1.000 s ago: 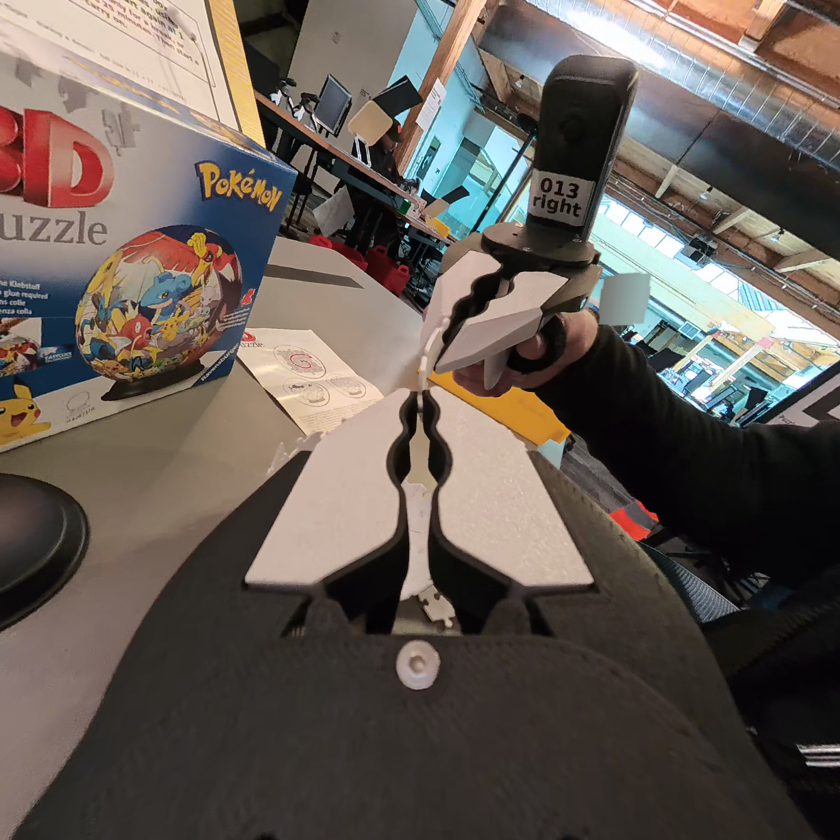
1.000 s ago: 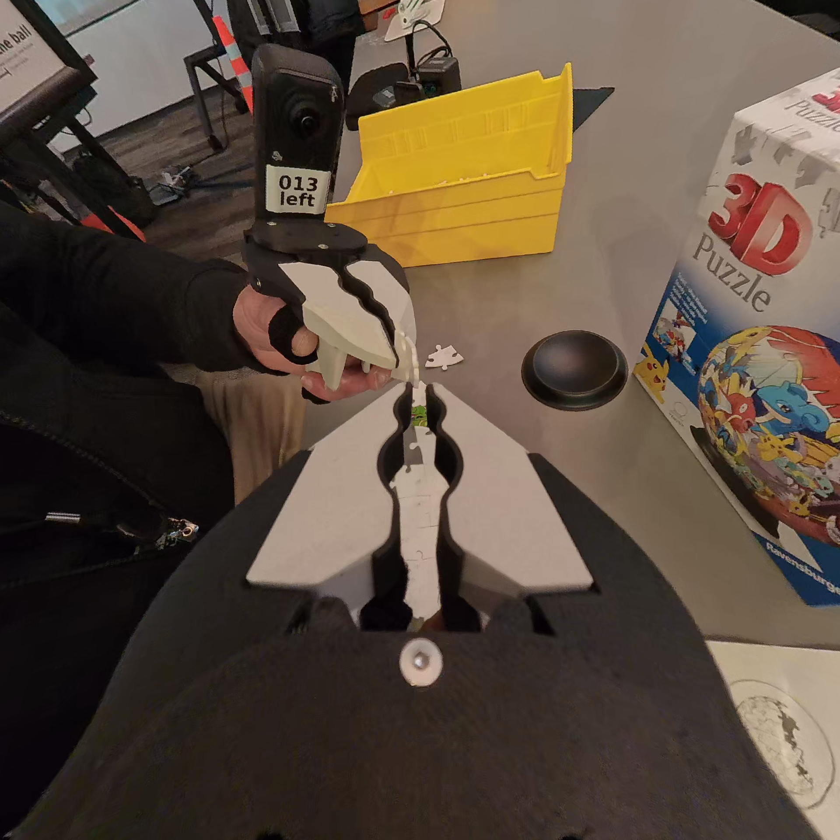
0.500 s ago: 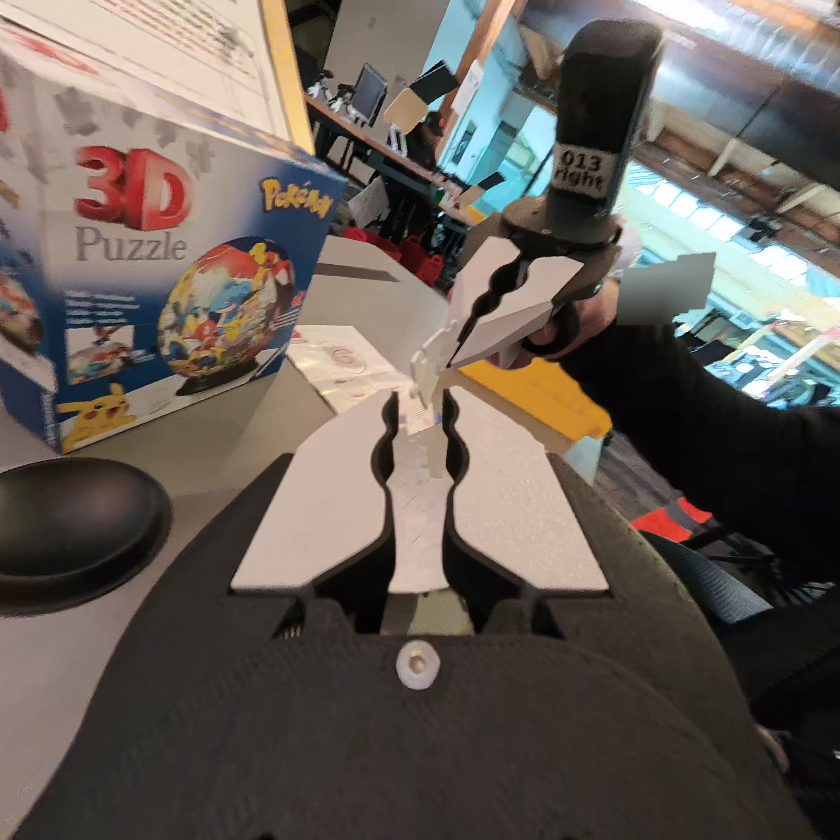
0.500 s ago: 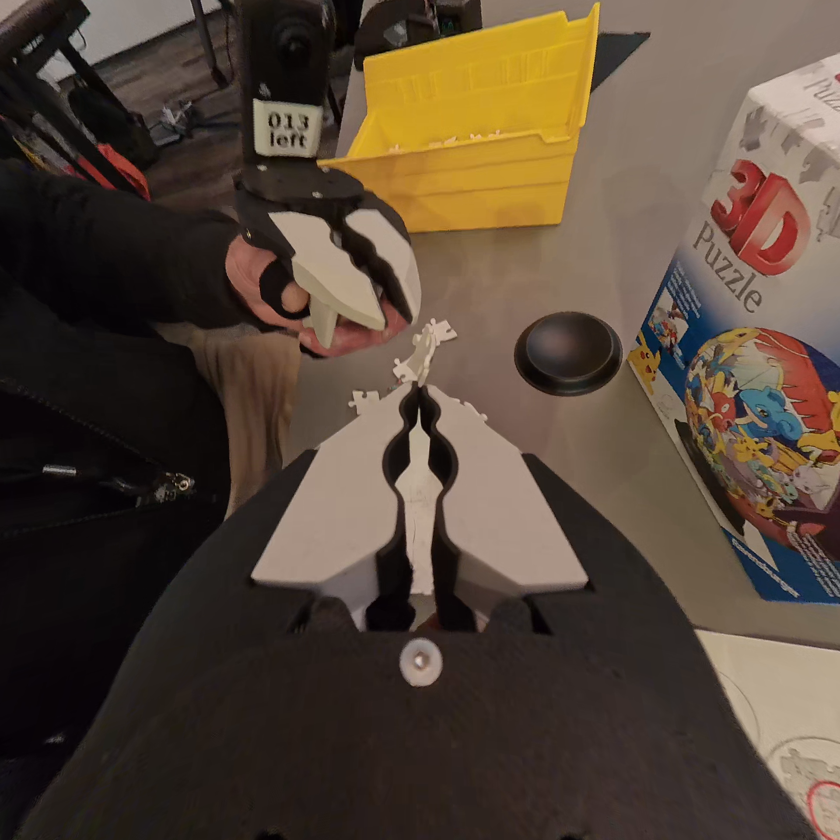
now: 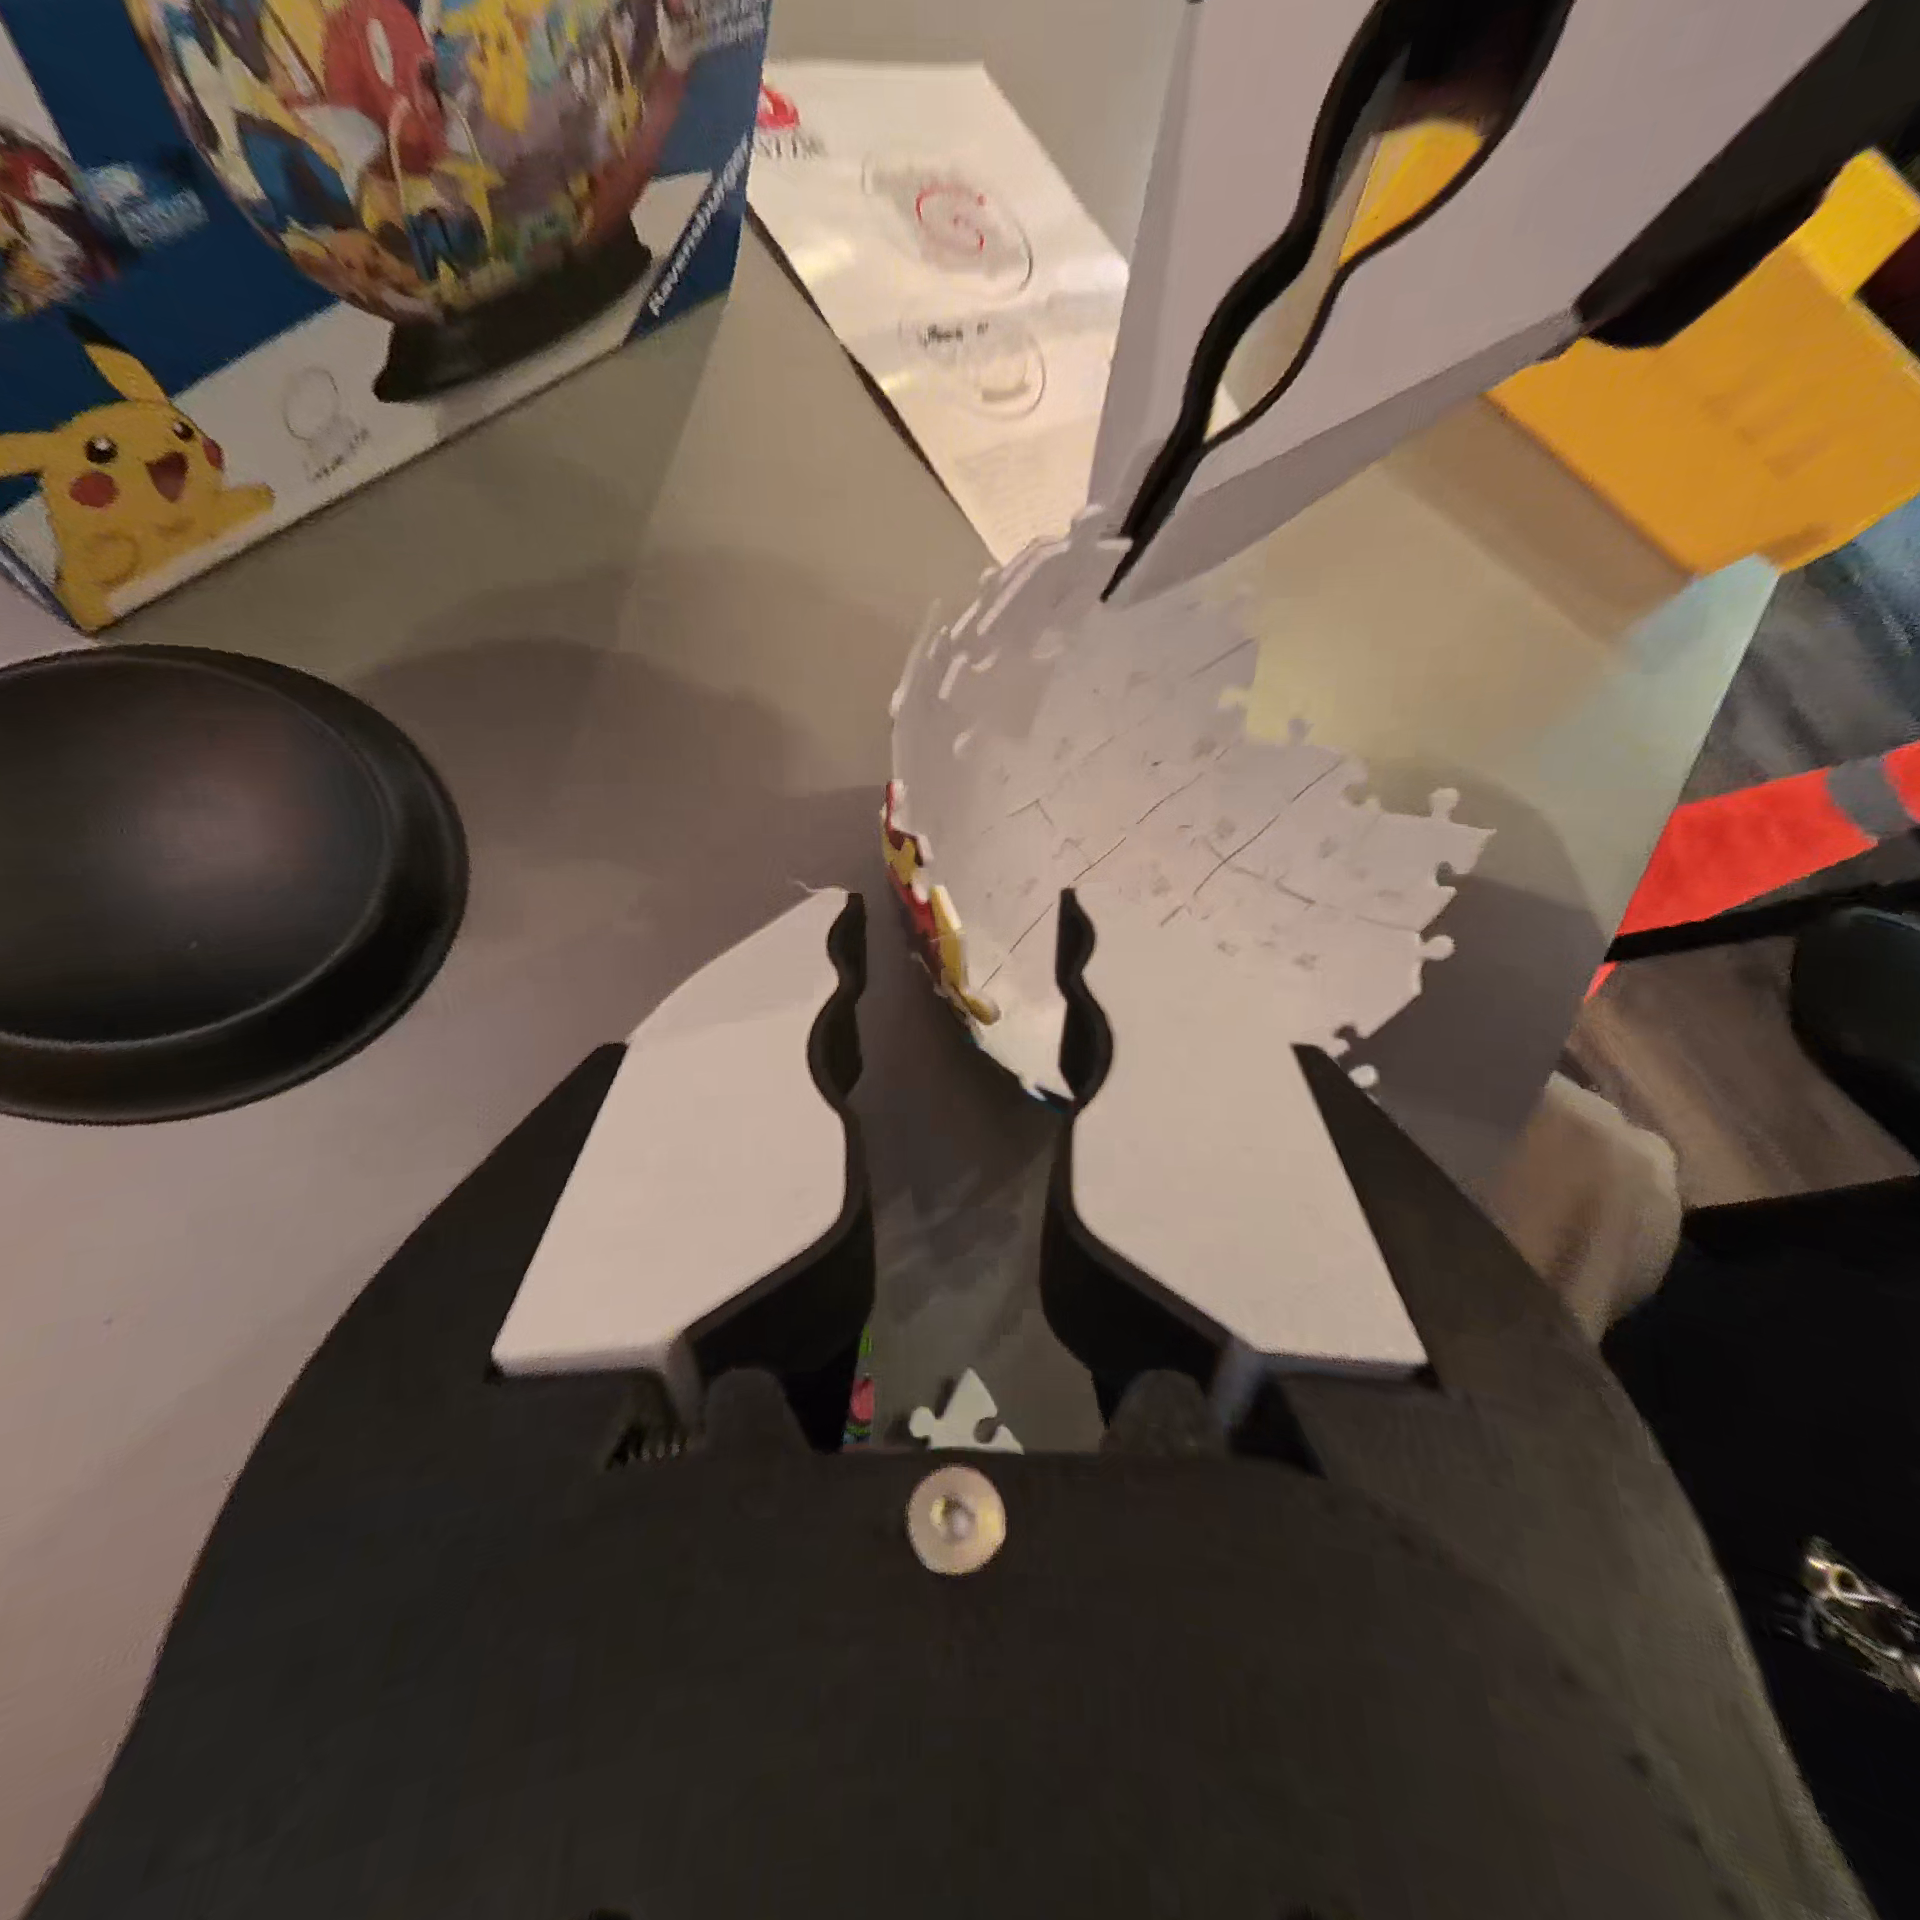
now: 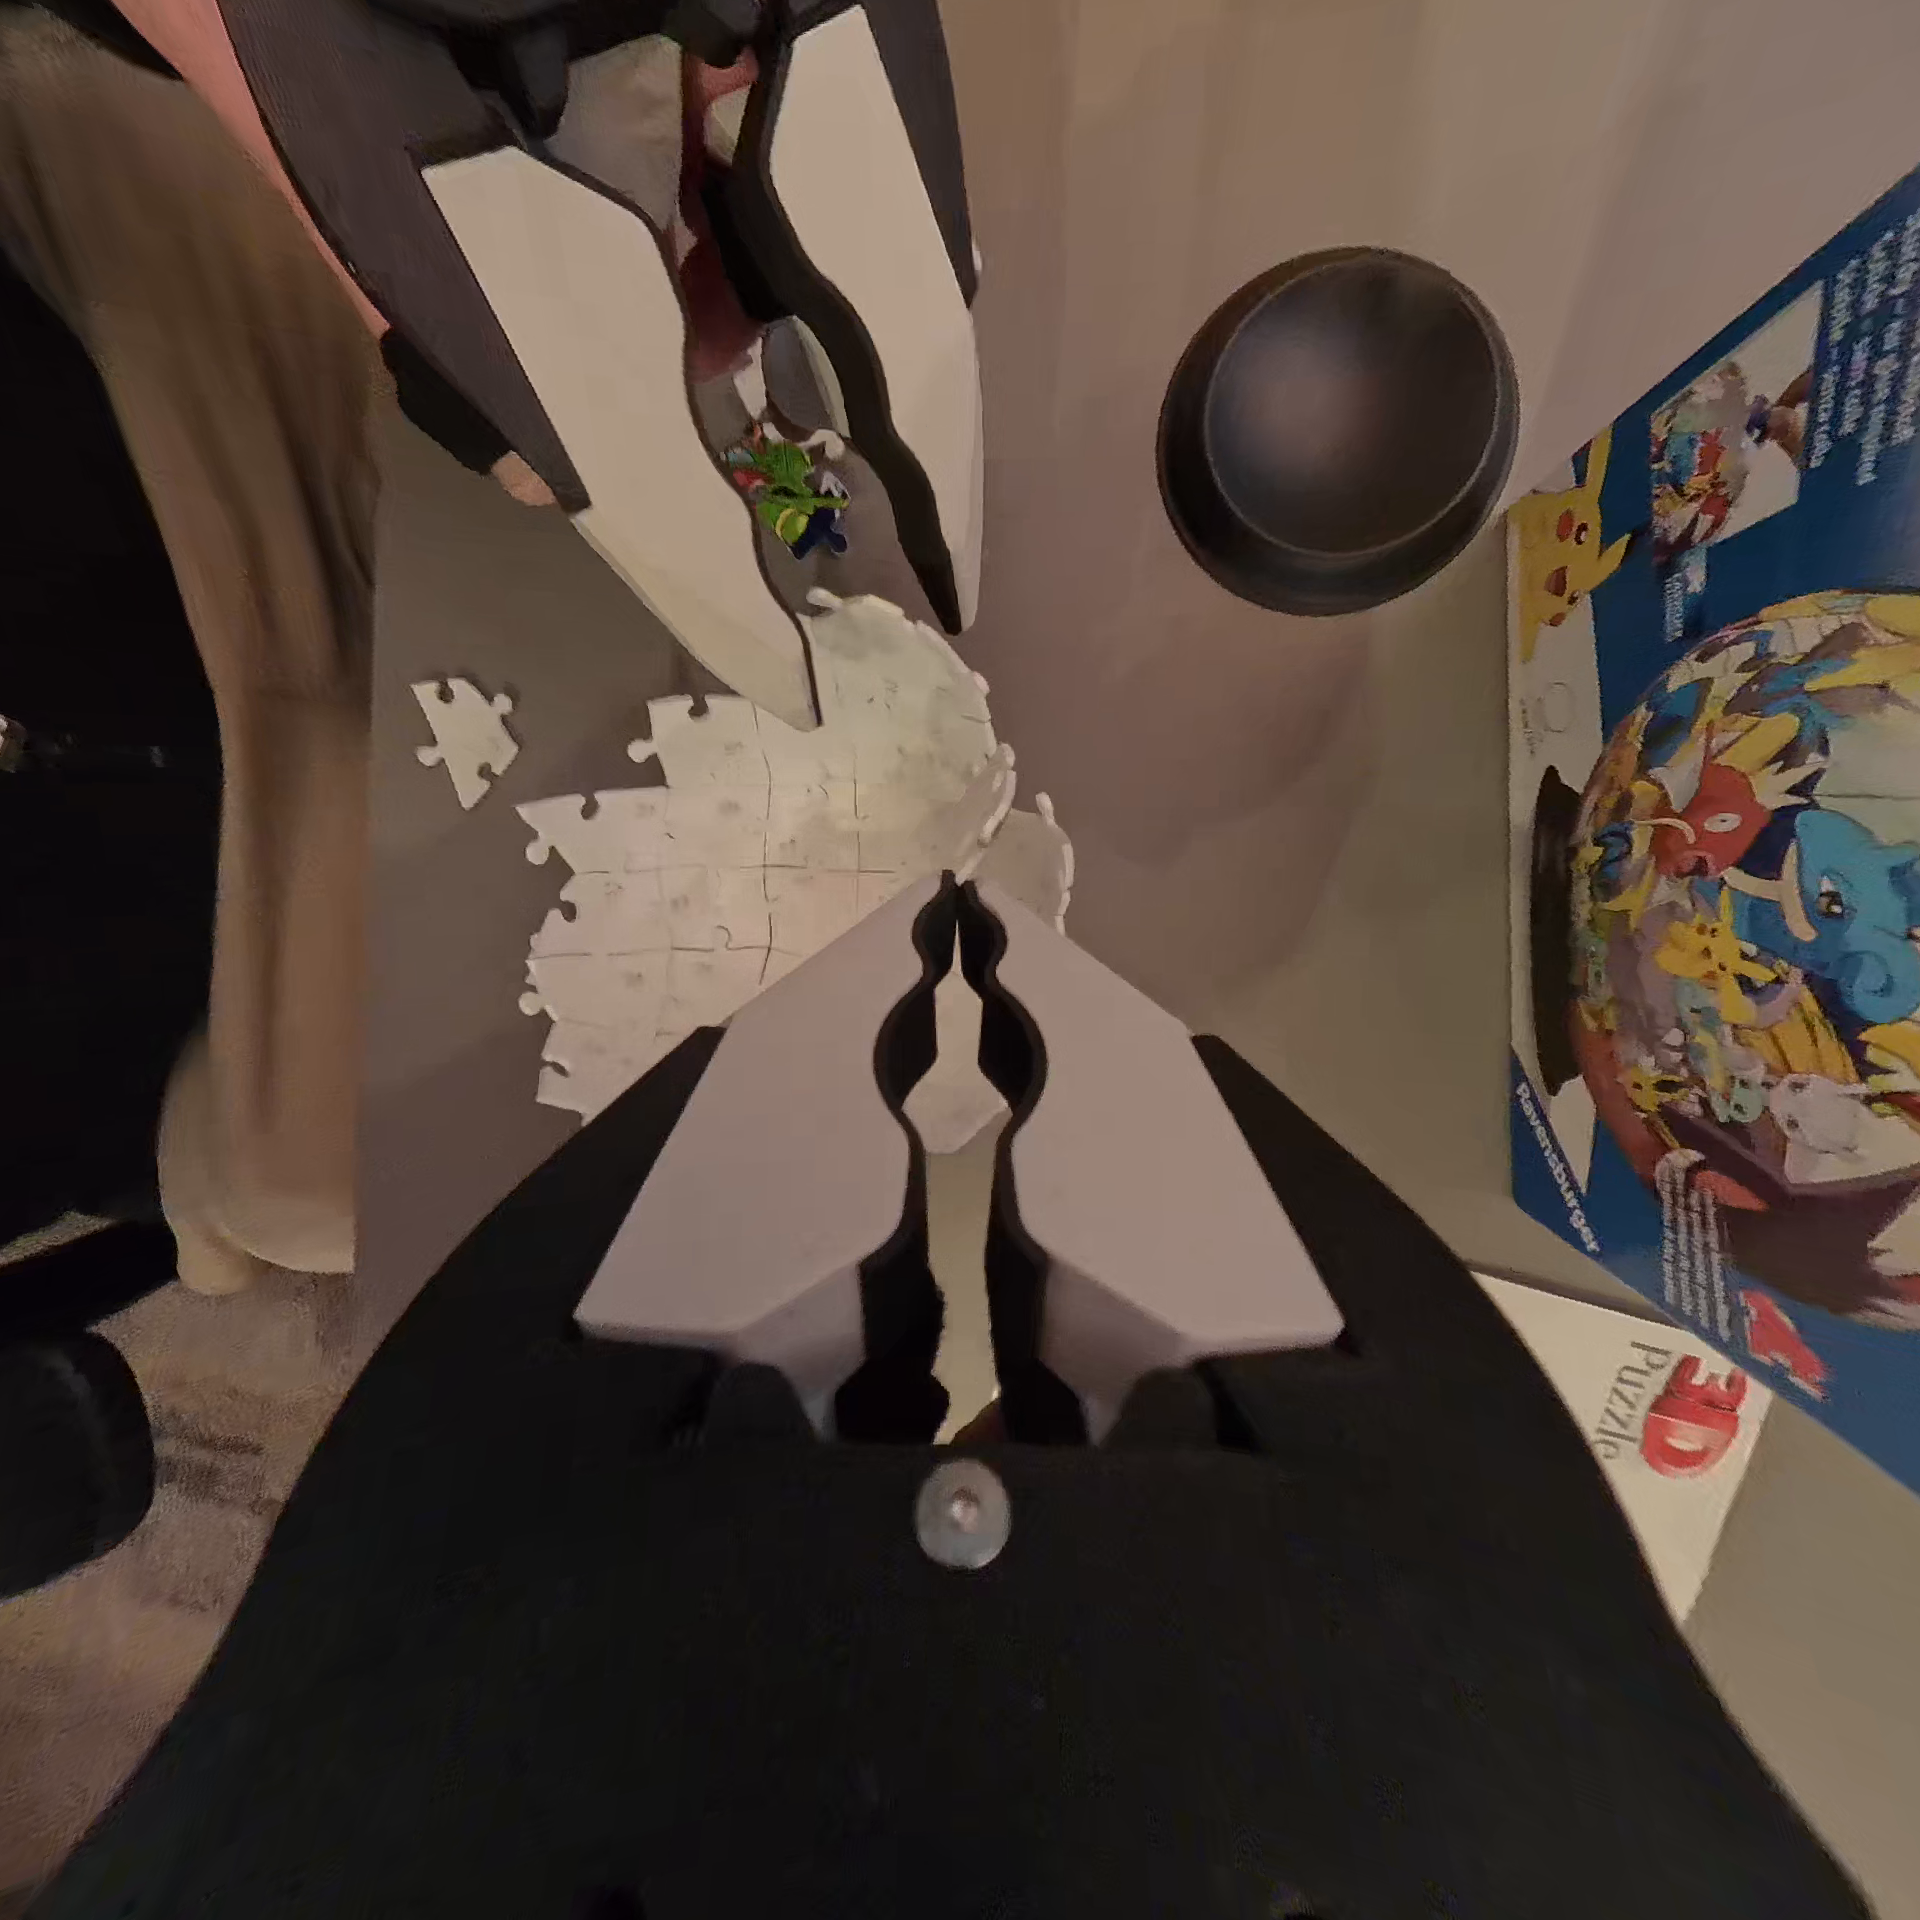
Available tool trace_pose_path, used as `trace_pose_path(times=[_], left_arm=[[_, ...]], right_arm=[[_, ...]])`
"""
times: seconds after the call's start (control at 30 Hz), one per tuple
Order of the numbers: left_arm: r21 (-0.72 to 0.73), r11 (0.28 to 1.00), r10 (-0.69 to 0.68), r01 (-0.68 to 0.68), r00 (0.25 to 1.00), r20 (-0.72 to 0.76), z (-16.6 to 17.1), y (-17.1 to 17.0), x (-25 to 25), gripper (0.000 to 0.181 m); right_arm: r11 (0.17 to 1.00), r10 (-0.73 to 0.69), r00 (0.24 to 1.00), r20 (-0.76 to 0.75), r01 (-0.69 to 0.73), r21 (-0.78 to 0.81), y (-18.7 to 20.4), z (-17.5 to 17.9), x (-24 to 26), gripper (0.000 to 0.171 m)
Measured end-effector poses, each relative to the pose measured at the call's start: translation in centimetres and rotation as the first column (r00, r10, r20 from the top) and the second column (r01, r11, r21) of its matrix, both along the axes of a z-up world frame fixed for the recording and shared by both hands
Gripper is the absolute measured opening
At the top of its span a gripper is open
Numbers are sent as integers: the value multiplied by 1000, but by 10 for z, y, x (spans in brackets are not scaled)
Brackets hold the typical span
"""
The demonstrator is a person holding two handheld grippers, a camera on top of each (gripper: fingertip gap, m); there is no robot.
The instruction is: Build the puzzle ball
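My right gripper pinches the puzzle shell's rim to steady it; left gripper jaws spread, empty, straddling its opposite edge.

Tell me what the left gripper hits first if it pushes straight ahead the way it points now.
Most likely the curved puzzle shell. It sits right past the open left gripper, with its coloured edge between the tips. Exact depth is unclear.

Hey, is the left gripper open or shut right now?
Open. The left gripper shows a wide gap between its fingers, with bare table visible through it, and the puzzle shell lies just beyond the tips, not clamped.
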State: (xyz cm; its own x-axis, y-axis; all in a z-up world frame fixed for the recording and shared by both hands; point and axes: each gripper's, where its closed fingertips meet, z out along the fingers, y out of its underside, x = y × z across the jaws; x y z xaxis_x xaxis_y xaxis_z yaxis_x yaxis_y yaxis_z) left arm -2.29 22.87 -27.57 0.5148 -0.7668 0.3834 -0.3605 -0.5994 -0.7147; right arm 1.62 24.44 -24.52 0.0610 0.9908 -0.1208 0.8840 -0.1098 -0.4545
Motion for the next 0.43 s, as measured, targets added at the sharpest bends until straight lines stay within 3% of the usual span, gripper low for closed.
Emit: trace_pose_path(times=[0.43], left_arm=[[-79,995,-61,56,996,-62,-14,14,10,16]], right_arm=[[996,86,993,81,-89,25,5,-17,1,0]])
